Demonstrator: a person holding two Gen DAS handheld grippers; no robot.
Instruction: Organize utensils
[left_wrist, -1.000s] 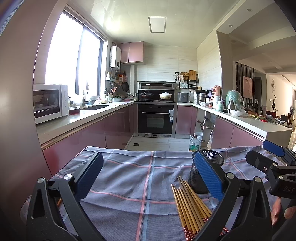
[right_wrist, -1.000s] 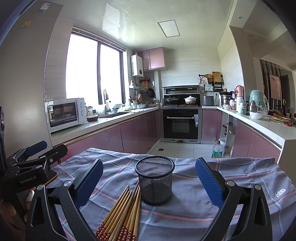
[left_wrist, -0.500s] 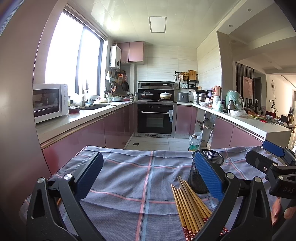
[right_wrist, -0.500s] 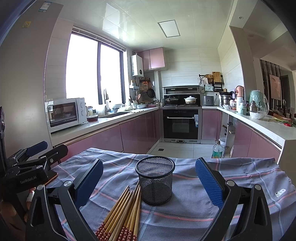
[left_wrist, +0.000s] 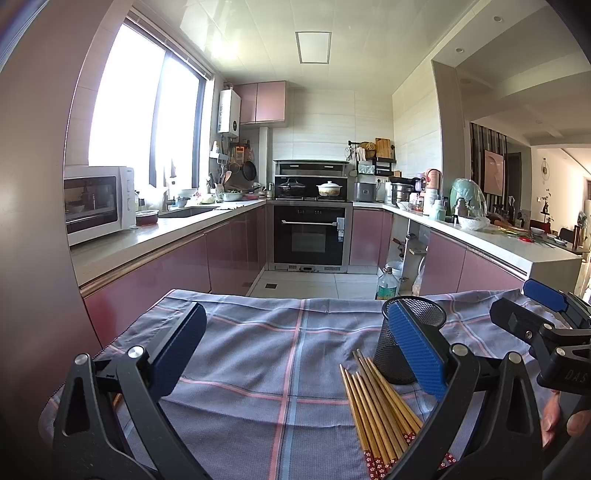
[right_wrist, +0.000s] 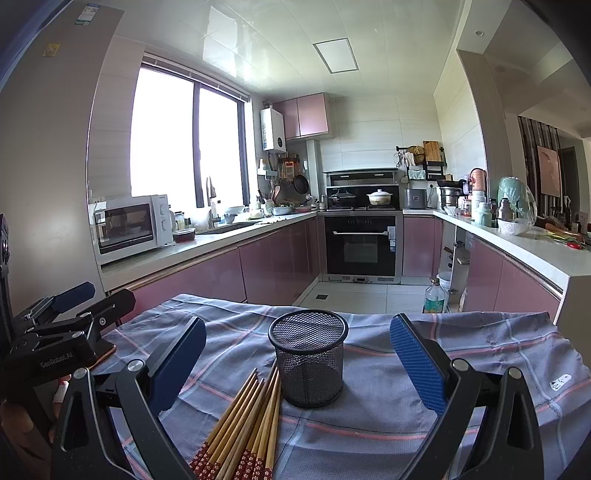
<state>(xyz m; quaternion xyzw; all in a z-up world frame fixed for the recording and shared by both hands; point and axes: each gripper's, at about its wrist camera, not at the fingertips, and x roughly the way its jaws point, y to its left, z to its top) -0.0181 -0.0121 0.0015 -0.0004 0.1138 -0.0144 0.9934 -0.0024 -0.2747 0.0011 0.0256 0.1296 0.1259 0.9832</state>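
I see one mesh cup (right_wrist: 308, 363) upright on the cloth (right_wrist: 461, 354), with about eight chopsticks (right_wrist: 245, 421) fanned against its base. My left gripper (left_wrist: 297, 352) and right gripper (right_wrist: 297, 356) both gape wide, holding nothing.

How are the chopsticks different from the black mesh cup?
The chopsticks lie flat in a fanned bundle; the mesh cup stands upright.
The chopsticks are thin tan sticks with red patterned ends; the mesh cup is a wide round tube of black wire mesh.
The chopsticks are many pieces; the mesh cup is a single piece, with nothing sticking out of its top.
Both rest on the plaid cloth, with the stick tips close to the cup's base.
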